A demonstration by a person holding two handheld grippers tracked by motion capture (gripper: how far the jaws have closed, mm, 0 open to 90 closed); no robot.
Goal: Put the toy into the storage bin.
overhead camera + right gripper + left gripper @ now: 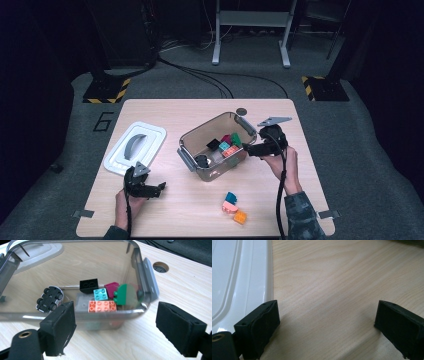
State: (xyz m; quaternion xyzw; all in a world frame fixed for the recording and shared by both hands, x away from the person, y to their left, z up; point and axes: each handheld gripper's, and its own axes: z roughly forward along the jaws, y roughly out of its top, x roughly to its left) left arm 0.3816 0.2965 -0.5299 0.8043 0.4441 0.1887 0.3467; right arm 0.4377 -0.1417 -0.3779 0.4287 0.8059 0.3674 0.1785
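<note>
A clear plastic bin (200, 127) stands mid-table, holding a toy car (49, 299) lying upside down and several bricks: black (88, 285), teal (100, 294), magenta (111, 286), green (122, 295) and salmon (102, 306). My right gripper (248, 149) is open just outside the bin's right wall (147, 277), jaws wide with nothing between them (115, 327). My left gripper (159, 188) rests low at the front left, open and empty (327, 325), with the white lid (237, 277) beside its left jaw.
The white lid (135, 147) lies flat left of the bin. Three loose bricks sit near the front edge: blue (230, 197), salmon (229, 207) and orange (240, 217). A round cable hole (241, 111) is behind the bin.
</note>
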